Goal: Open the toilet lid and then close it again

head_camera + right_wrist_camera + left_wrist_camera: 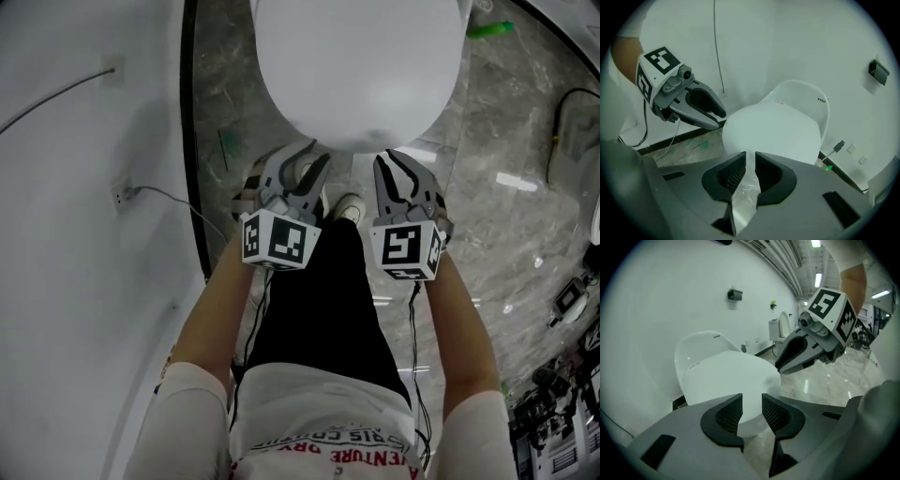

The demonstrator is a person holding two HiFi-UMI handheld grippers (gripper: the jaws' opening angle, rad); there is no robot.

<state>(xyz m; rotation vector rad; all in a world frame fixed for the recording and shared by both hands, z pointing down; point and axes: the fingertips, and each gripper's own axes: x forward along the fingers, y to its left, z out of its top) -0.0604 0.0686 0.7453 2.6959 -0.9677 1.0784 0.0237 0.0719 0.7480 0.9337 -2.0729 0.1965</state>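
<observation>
The white oval plastic toilet lid (361, 70) lay closed, so nothing beneath it showed, and the head view's top edge cut off its rear. Just before the lid's front rim, the left gripper (751, 408) held its jaws apart around nothing. The right gripper (750, 164) had its jaws together, empty.

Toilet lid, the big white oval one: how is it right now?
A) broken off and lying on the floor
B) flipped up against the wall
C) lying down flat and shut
C, because the smooth white oval toilet lid lies flat with its closed top facing up in the head view, and both gripper views show it down as well.
</observation>
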